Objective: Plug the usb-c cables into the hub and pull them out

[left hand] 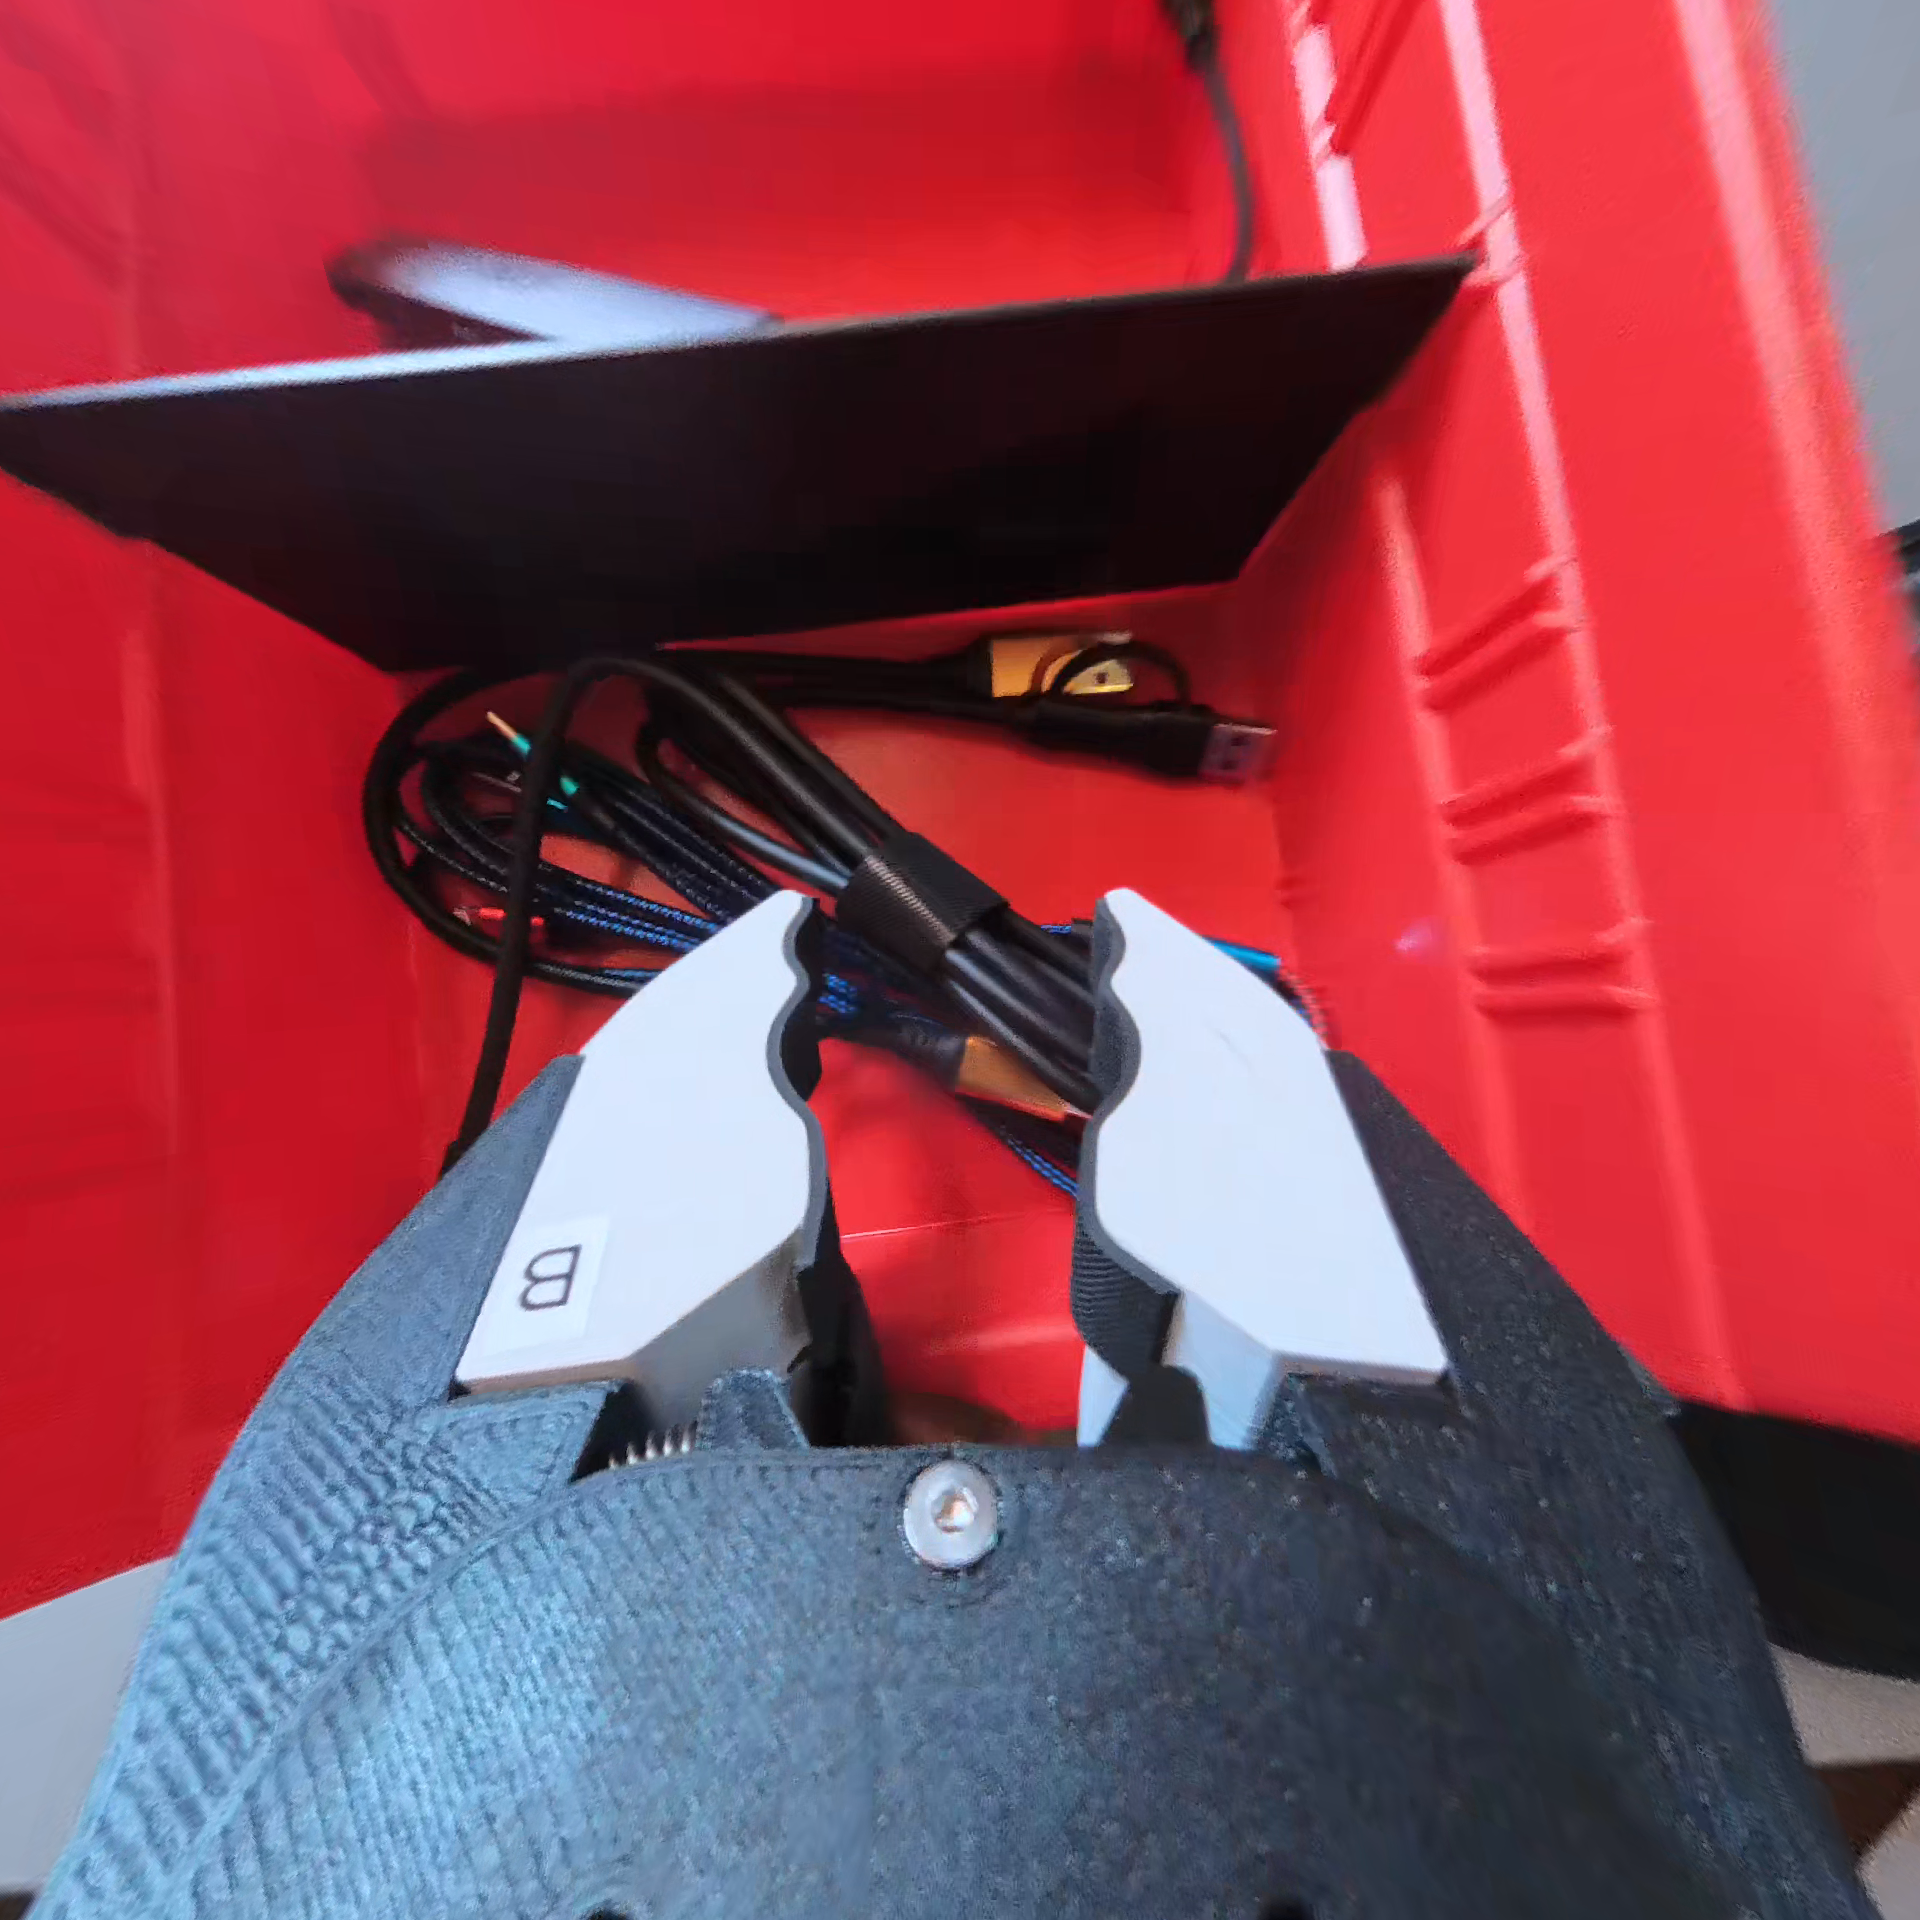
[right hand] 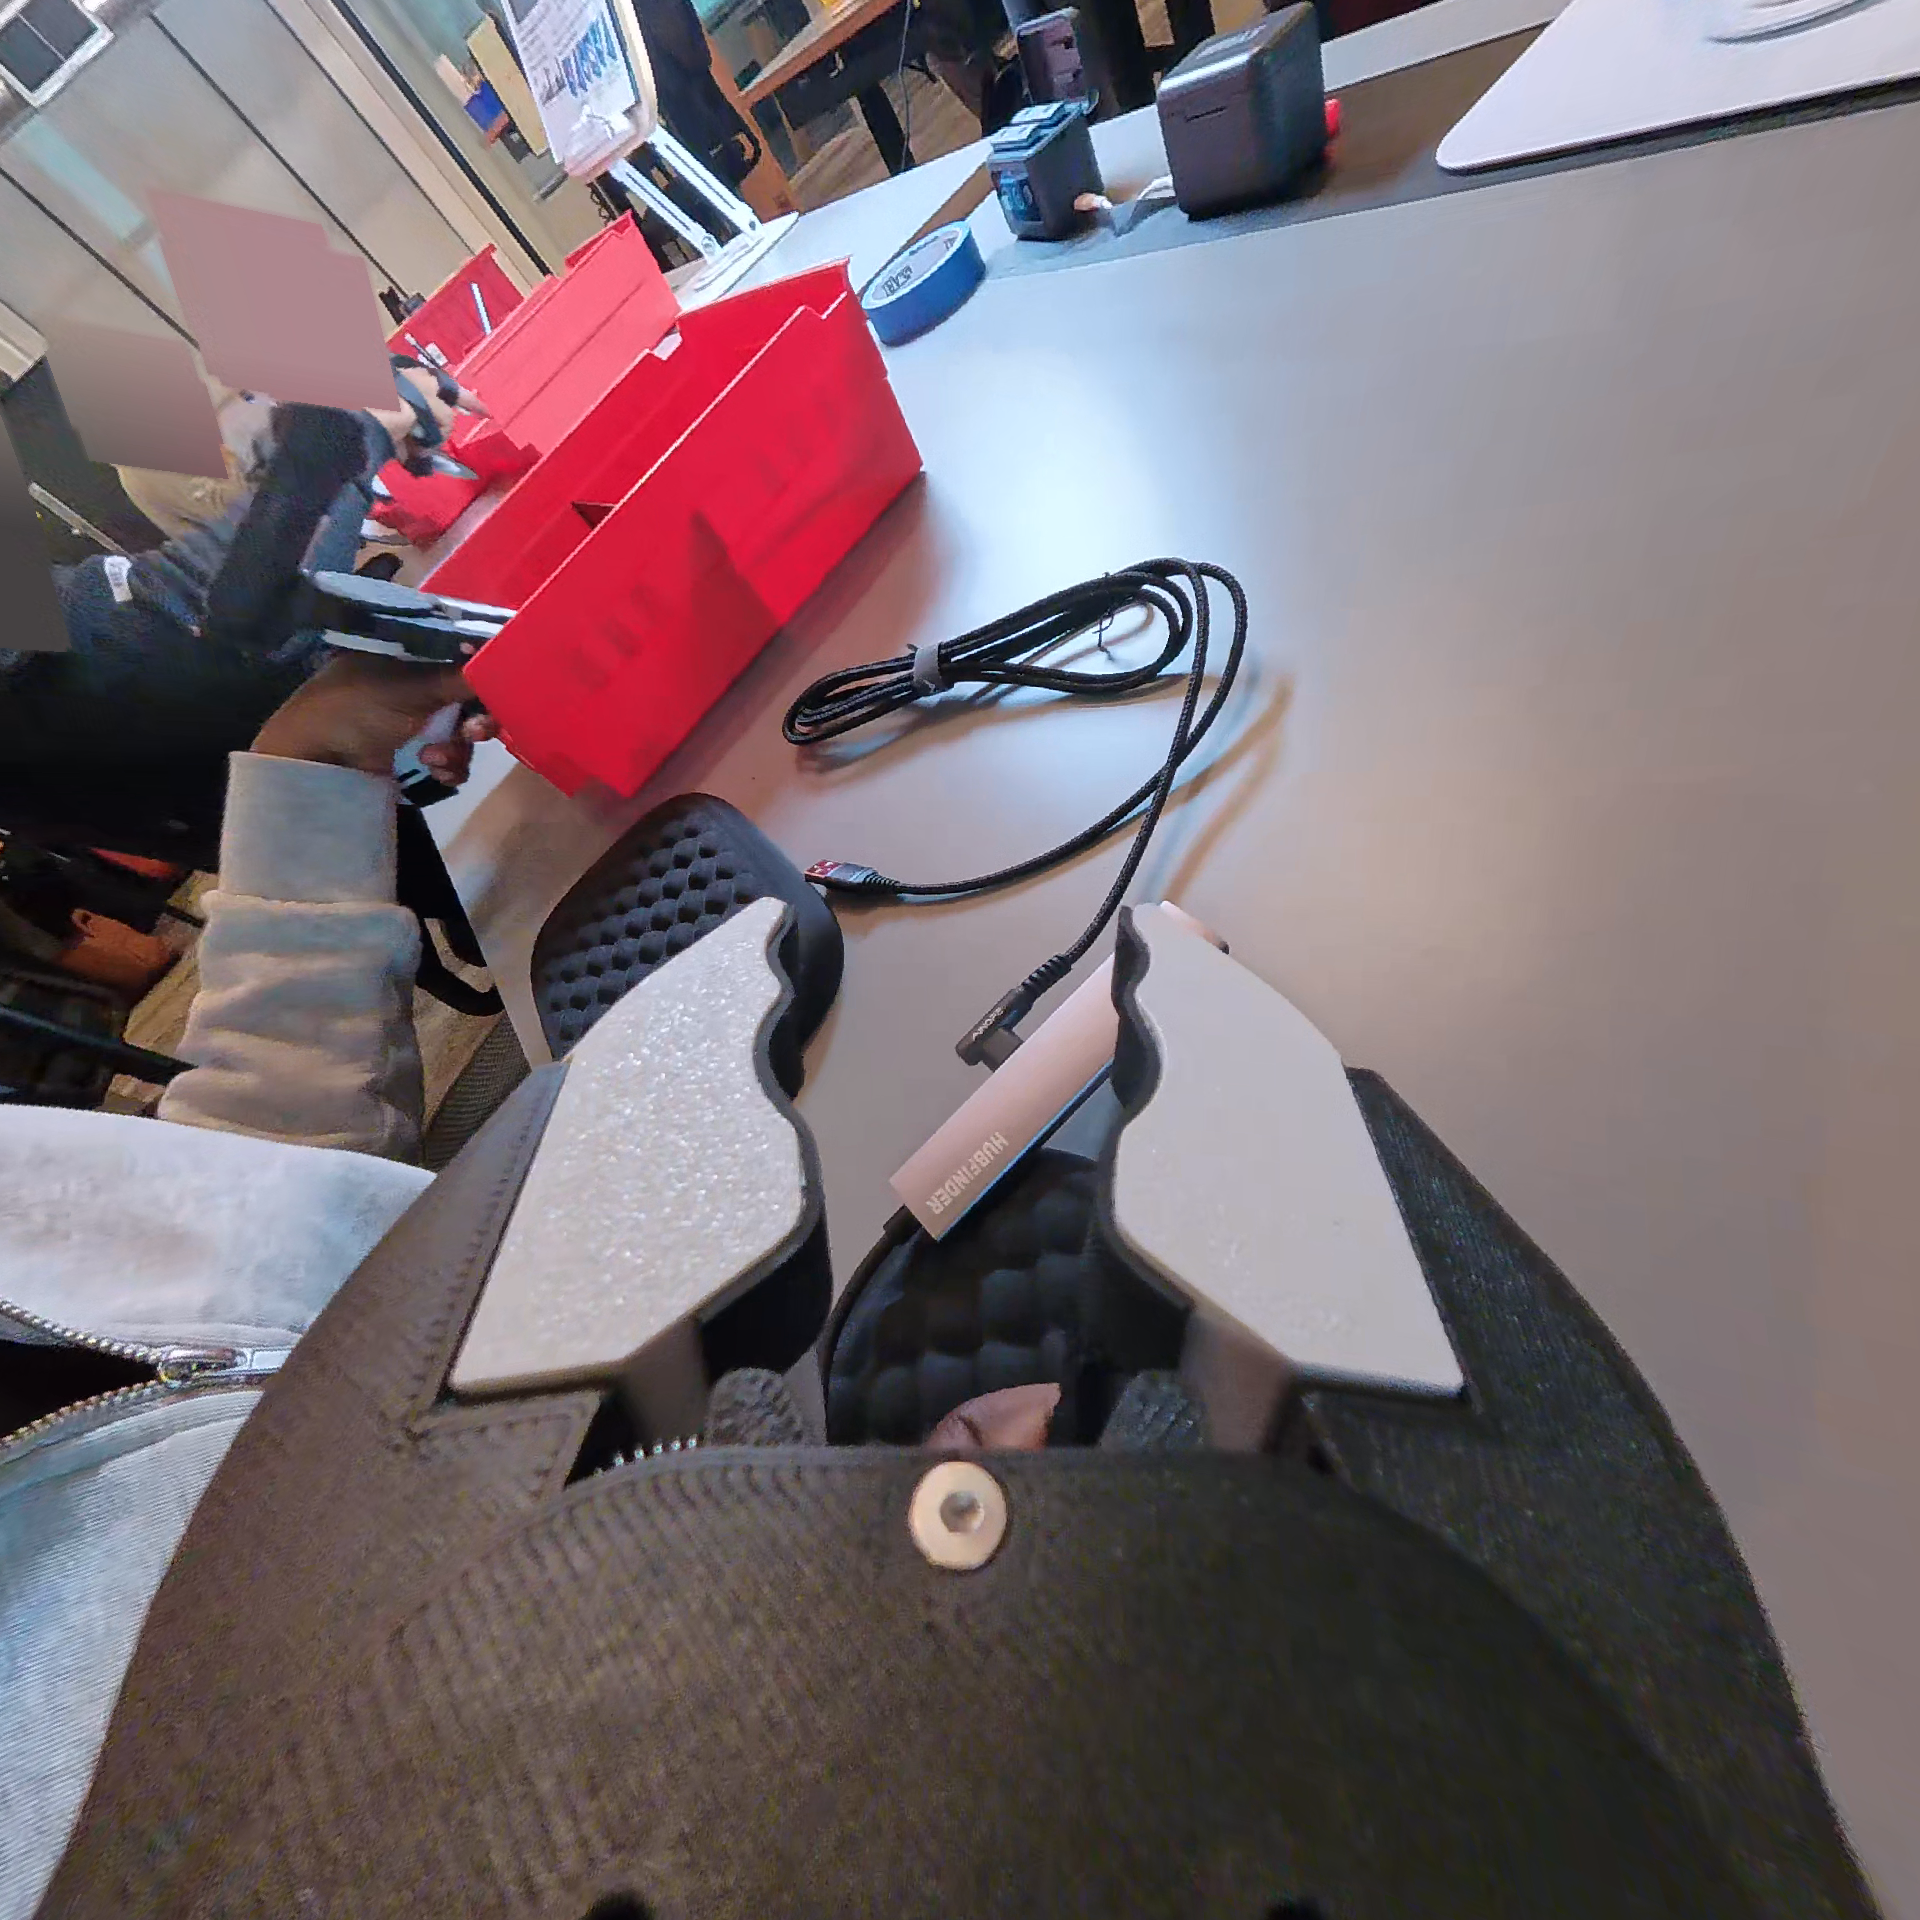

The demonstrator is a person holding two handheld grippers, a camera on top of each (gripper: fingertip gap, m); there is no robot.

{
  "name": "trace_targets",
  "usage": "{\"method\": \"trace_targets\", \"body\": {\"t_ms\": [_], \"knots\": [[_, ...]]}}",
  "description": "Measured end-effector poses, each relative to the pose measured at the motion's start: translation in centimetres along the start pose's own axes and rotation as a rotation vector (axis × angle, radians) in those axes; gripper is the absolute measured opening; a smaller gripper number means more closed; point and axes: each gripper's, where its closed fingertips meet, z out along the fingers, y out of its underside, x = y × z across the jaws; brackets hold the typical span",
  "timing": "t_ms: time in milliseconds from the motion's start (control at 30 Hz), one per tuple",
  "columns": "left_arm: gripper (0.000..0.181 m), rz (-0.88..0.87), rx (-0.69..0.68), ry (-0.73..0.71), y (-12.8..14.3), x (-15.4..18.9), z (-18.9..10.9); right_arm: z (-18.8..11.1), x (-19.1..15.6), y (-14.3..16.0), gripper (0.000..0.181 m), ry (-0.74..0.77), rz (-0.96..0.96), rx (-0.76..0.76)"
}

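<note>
My left gripper is open inside a red bin, its tips just above a bundle of black cables bound with a strap. Blue braided cables and a gold connector lie under it. My right gripper is open over the grey table. A pinkish metal hub lies between its fingers, against the right finger. A black angled plug sits in the hub's side. Its braided cable runs to a coil and ends in a red plug.
A black divider crosses the bin; a dark flat object lies beyond it. A black padded case sits under my right gripper. The red bin stands at the left, with blue tape and black boxes farther back. A person sits behind. There is about 45 cm between the tips of the two grippers. It is some 20 cm from my right tips to the coil.
</note>
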Motion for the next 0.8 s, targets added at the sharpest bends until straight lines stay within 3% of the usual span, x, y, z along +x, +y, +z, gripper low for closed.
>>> {"method": "trace_targets", "body": {"t_ms": [100, 233, 333, 500, 667, 800], "knots": [[0.036, 0.052, -0.054, -0.077, 0.6, -0.6, 0.4, 0.0, 0.2, 0.0, 0.055, -0.001, 0.010, 0.006], [0.029, 0.081, 0.037, -0.133, -0.4, -0.9, -0.6, 0.1, 0.4, 0.0, 0.053, 0.004, 0.015, 0.008], [0.029, 0.050, 0.244, -0.150, -2.5, -1.6, -3.7, 0.0, 0.5, -0.2, 0.052, 0.006, 0.013, 0.015], [0.029, 0.021, 0.651, -0.162, -6.1, -2.5, -11.2, -0.2, 0.3, -0.6, 0.050, 0.002, 0.005, 0.039], [0.028, 0.035, 0.993, 0.101, -8.3, 1.8, -18.0, 0.0, -0.4, -0.9, 0.049, -0.016, -0.011, 0.052], [0.028, 0.043, 1.212, 0.641, -8.2, 8.5, -23.4, 0.1, -2.5, -1.6, 0.047, -0.097, -0.042, 0.110]]}}
